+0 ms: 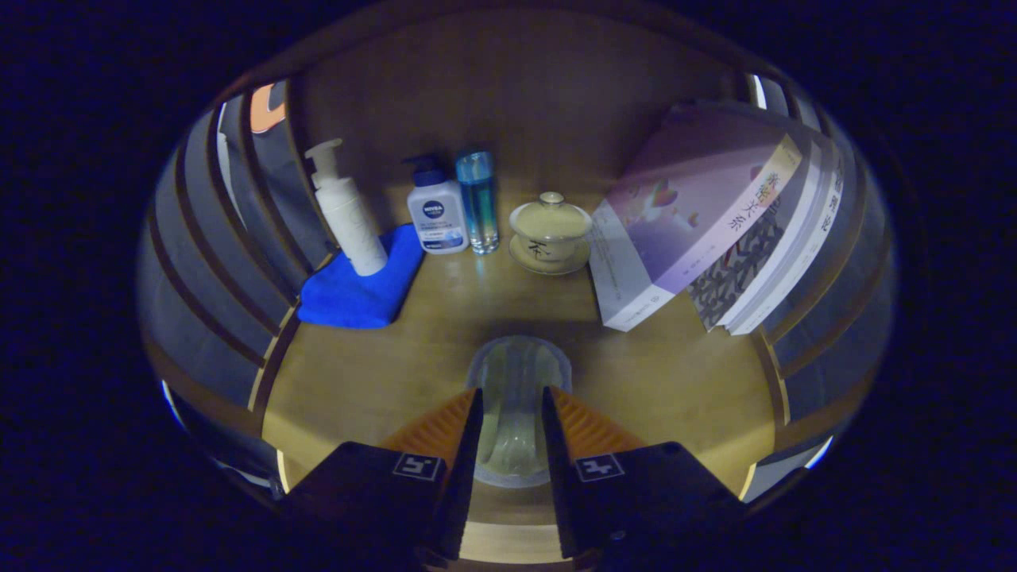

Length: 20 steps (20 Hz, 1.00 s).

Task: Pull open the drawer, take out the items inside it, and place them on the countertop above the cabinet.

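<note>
Blue microfibre cloth [361, 284] lies farthest left on the wooden countertop [675, 381], with a white pump bottle [346, 208] standing on its far corner. Just right of that I see a white lotion bottle with a dark blue pump [436, 208], then a slim clear blue bottle [477, 200] touching or nearly touching it. Next comes a pale lidded tea bowl on its saucer [550, 232], and at the far right a few books [699, 214] lean against the slatted side wall.

Nearer me, my gripper [512, 417] has its fingers drawn close on either side of a clear plastic cup [518, 373], which looks to lie on its side with its round end pointing away from me. The fingers seem to press on it from both flanks, so I judge it gripped, though the glare makes the contact hard to confirm. The cup sits low over the countertop, well short of the row of bottles; I cannot tell whether it already rests on the wood.

I take this for the placing step: one item from the drawer brought up over the countertop. The next move, as I judge it, calls for lowering until the cup bears on the wood, then spreading the fingers gently, since a cup on its side may roll. After that I would back straight out and go down to the drawer for whatever is left.
</note>
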### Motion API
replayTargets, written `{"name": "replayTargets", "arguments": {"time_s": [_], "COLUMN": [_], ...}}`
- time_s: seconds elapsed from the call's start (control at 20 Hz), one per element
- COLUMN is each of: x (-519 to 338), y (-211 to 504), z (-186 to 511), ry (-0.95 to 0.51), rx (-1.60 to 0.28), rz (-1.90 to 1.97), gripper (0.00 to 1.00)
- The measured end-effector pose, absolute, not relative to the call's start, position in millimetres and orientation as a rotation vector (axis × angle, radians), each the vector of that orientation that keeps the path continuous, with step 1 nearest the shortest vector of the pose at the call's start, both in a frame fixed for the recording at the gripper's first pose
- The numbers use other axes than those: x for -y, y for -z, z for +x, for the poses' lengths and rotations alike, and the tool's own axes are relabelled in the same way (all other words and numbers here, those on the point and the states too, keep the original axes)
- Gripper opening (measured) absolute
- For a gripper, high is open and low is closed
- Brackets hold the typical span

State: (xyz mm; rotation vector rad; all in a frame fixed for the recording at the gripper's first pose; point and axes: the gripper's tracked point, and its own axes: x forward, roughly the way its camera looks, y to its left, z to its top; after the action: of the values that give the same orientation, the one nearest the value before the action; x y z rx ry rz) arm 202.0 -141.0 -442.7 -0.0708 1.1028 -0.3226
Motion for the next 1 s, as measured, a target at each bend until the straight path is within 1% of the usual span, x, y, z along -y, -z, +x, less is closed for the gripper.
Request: {"name": "replayTargets", "arguments": {"time_s": [0.45, 0.8, 1.0], "x": [95.9, 67.4, 67.2], "y": [395.2, 359.4, 353.0], "z": [156.1, 97.5, 54.0], "ry": [0.228, 0.178, 0.189], "rx": [-0.967, -0.884, -0.840], "rz": [-0.073, -0.040, -0.034], "gripper": [0.89, 0.91, 0.91]}}
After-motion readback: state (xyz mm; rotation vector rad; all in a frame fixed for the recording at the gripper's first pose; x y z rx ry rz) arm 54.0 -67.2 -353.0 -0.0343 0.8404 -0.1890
